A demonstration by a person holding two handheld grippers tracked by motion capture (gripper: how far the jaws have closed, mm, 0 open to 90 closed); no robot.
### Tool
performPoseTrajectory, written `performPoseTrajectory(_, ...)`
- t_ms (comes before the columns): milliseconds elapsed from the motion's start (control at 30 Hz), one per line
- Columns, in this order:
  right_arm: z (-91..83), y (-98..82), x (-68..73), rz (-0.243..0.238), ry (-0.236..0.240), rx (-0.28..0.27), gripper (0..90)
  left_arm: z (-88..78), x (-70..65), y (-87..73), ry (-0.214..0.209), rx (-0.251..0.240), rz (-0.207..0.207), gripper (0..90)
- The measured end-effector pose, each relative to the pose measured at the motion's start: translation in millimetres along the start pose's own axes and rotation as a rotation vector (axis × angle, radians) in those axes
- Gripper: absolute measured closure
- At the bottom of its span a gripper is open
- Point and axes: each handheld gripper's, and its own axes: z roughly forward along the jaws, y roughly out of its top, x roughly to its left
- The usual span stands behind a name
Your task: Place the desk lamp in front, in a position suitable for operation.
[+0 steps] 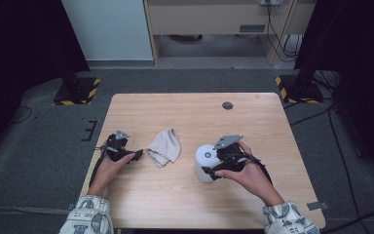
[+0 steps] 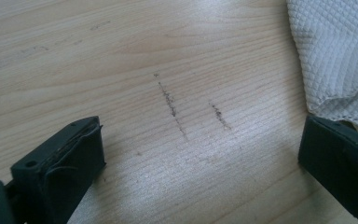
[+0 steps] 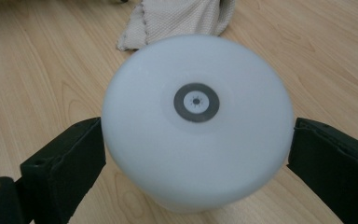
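The right hand-held gripper [image 3: 196, 140] clasps the white cup [image 3: 196, 121] near the desk's [image 1: 185, 105] front edge; its own view shows a grey ring. The left hand-held gripper [image 2: 200, 154] gapes empty beside the cloth [image 2: 340, 51].

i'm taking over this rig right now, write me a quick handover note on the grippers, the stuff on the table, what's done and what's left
Left gripper: jaws open with nothing between them, low over bare table, one jaw at the edge of the cloth.
Right gripper: jaws wide on either side of the white cylinder; I cannot tell whether they press on it.
White cylinder: upright on the table, right of the cloth, a grey ring on its top.
Cloth: crumpled, lying loose.
Done: both grippers in position.
Left, probably: secure the cylinder, pick up the cloth.
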Motion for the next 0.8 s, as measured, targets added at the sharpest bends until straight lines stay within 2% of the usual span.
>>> performPoseTrajectory(100, -3.4, -6.9, 1.4, -0.003, 0.002, 0.006, 4.5, -2.3, 0.2, 2.0, 0.006, 0.005, -0.008, 3.4)
performPoseTrajectory(267, -9.8, -23.5, 2.3, 0.006, 0.0, 0.012, 4.7, -14.7, -3.2, 9.2, 0.001, -0.042, -0.006, 9.6)
performPoseTrajectory(333, -15.5, -39.5, -0.7, 0.003, -0.025, 0.024, 4.5, -24.3, -13.7, 17.5, -0.013, -0.072, 0.003, 11.0)
performPoseTrajectory(433, -17.1, -55.0, -5.7, 0.04, -0.037, 0.011, 6.2, -26.8, -30.7, 27.0, -0.041, -0.097, 0.012, 11.2)
performPoseTrajectory(500, -15.0, -62.2, -10.1, 0.061, -0.034, 0.025, 9.1, -25.9, -44.3, 33.0, -0.028, -0.088, 0.044, 12.3)
performPoseTrajectory(567, -12.4, -66.8, -17.0, 0.075, -0.046, 0.039, 11.3, -24.9, -58.1, 38.7, -0.012, -0.078, 0.054, 18.1)
performPoseTrajectory(600, -11.2, -68.9, -20.6, 0.093, -0.059, 0.038, 12.4, -23.6, -65.0, 40.9, -0.022, -0.082, 0.052, 18.1)
performPoseTrajectory(633, -10.3, -71.0, -23.6, 0.107, -0.065, 0.034, 14.0, -23.6, -65.0, 40.9, -0.022, -0.082, 0.052, 18.7)
performPoseTrajectory(667, -9.7, -73.2, -25.9, 0.116, -0.069, 0.032, 15.3, -19.5, -77.7, 44.1, -0.021, -0.068, 0.073, 18.6)
performPoseTrajectory(700, -9.1, -75.4, -27.8, 0.121, -0.076, 0.032, 15.6, -17.0, -82.9, 45.3, -0.023, -0.067, 0.091, 18.9)
performPoseTrajectory(767, -8.6, -77.4, -28.9, 0.126, -0.087, 0.035, 16.0, -13.9, -87.0, 45.8, -0.027, -0.065, 0.1, 20.3)
performPoseTrajectory(800, -8.8, -79.6, -30.5, 0.128, -0.088, 0.041, 17.1, -8.9, -90.8, 45.4, -0.046, -0.059, 0.095, 20.3)
